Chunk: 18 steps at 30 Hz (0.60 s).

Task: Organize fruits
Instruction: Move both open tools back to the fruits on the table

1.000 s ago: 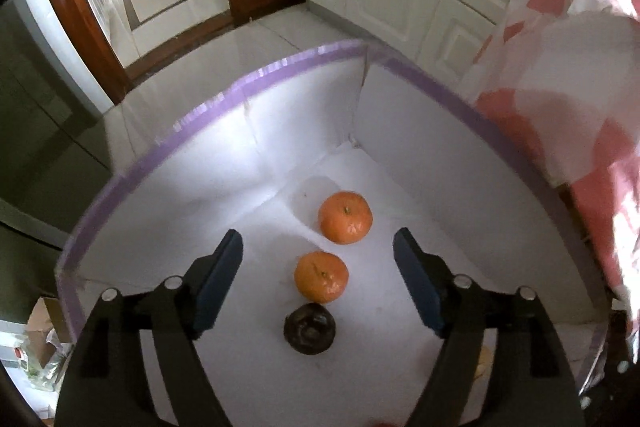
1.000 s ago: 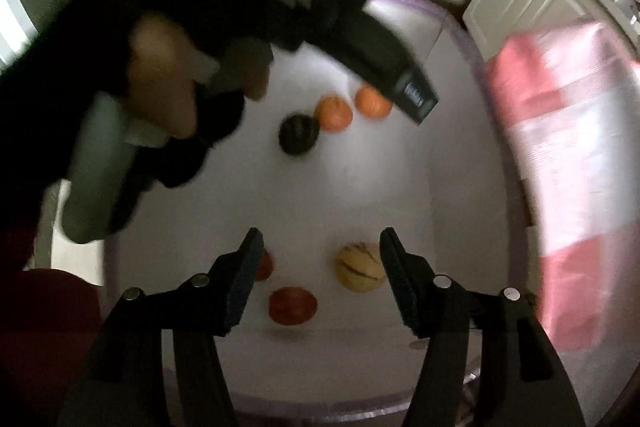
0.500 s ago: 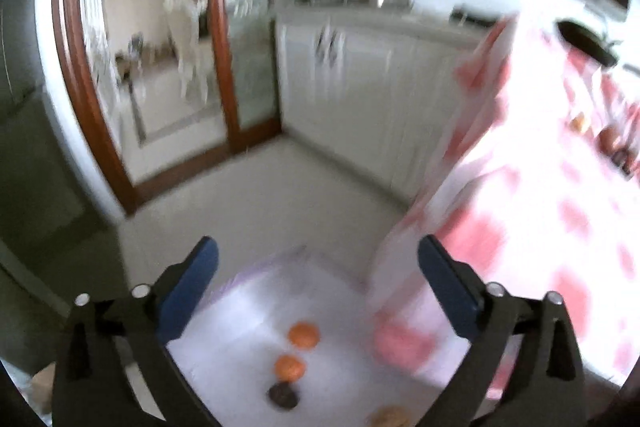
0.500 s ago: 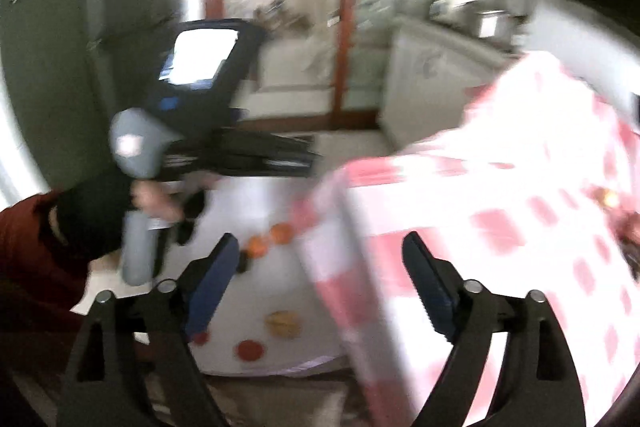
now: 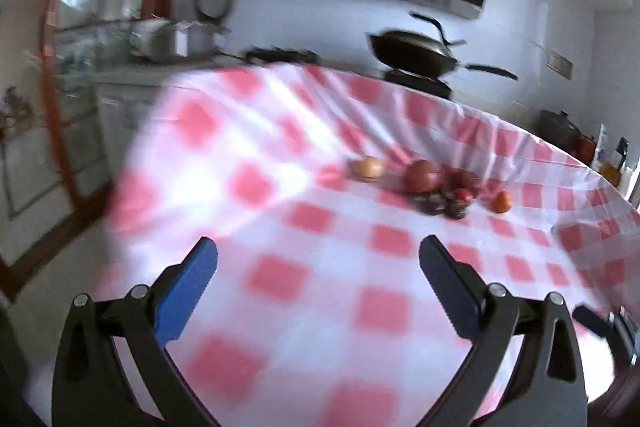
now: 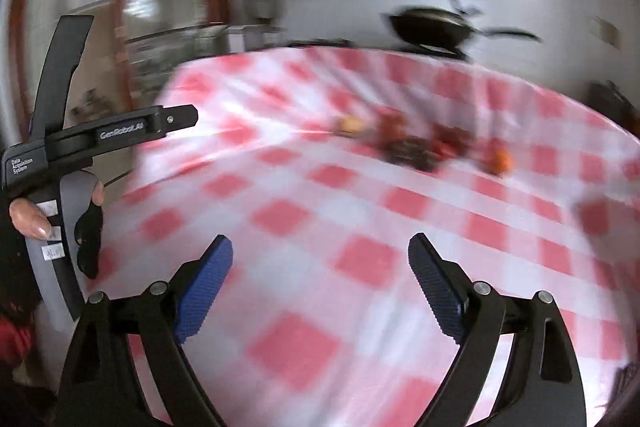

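Both hand-held grippers face the table [image 5: 280, 155], which carries a red-and-white checked cloth. The left hand-held gripper [image 5: 318, 279] is released, jaws spread wide, nothing between them. The right hand-held gripper [image 6: 320, 275] is likewise released and empty. Both pairs of jaws have just been opening. In the right wrist view, the person's hand [image 6: 28, 219] on the left unit's handle shows at the left edge.

The fruits lie in a loose cluster toward the far side of the table, well apart from both grippers. From left to right in the left wrist view: a pale yellowish fruit [image 5: 366, 167], a larger red fruit [image 5: 420, 175], several dark fruits [image 5: 434, 203] touching or nearly touching one another, and a small orange fruit [image 5: 502, 202] slightly apart at the right. Motion blur prevents closer identification.

Handling judgement: these are probably small, light, rounded items that can roll on the smooth cloth. The skins are likely soft enough to bruise. Take hold across the widest part, pads on opposite sides, with moderate closing force. The outlying orange fruit and the pale fruit offer the clearest access; the clustered dark fruits leave little room for the pads.
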{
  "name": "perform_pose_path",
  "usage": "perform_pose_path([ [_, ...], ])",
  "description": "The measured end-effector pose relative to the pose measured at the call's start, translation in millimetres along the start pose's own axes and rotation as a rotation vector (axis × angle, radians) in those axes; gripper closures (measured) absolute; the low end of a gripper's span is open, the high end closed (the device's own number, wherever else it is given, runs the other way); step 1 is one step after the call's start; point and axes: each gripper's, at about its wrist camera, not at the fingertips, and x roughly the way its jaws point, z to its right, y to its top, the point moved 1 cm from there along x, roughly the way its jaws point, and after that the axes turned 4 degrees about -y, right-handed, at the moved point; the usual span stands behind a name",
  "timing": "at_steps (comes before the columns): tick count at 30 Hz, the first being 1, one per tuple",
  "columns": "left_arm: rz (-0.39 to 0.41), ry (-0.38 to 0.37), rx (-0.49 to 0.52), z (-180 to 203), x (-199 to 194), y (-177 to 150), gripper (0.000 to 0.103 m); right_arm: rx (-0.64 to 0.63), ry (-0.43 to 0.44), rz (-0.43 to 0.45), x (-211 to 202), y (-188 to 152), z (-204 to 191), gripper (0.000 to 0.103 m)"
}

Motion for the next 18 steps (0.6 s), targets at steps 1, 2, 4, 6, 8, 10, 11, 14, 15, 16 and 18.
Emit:
perform_pose_path([
  [1, -0.025, -0.022, -0.030, 17, 29, 2, 0.002, 0.034, -0.030, -0.018, 10, 2, 20, 0.016],
  [2, -0.041, -0.033, -0.062, 26, 50, 4, 0.002, 0.065, -0.055, -0.033, 18, 2, 39, 0.016],
  [4, -0.058, -0.038, -0.140, 45, 93, 9, 0.002, 0.128, -0.090, -0.057, 29, 6, 71, 0.016],
  [6, -0.064, -0.021, -0.192, 59, 130, 14, 0.002, 0.178, -0.117, -0.075, 41, 8, 95, 0.016],
  [8, -0.070, -0.010, -0.254, 58, 150, 18, 0.002, 0.249, -0.150, -0.104, 61, 13, 125, 0.016],
  [10, -0.081, -0.012, -0.336, 54, 169, 22, 0.002, 0.289, -0.169, -0.127, 76, 18, 143, 0.016],
  [11, -0.082, -0.008, -0.369, 53, 177, 23, 0.002, 0.303, -0.190, -0.142, 86, 20, 153, 0.016],
  [14, -0.057, -0.005, -0.454, 46, 191, 24, 0.002, 0.309, -0.230, -0.168, 112, 29, 171, 0.016],
  [15, -0.049, -0.010, -0.466, 43, 194, 23, 0.002, 0.307, -0.244, -0.179, 125, 34, 177, 0.016],
  [16, -0.048, -0.008, -0.465, 41, 197, 20, 0.002, 0.307, -0.252, -0.185, 133, 37, 183, 0.016],
  [18, -0.083, -0.018, -0.466, 36, 203, 18, 0.002, 0.318, -0.271, -0.195, 150, 46, 189, 0.016],
])
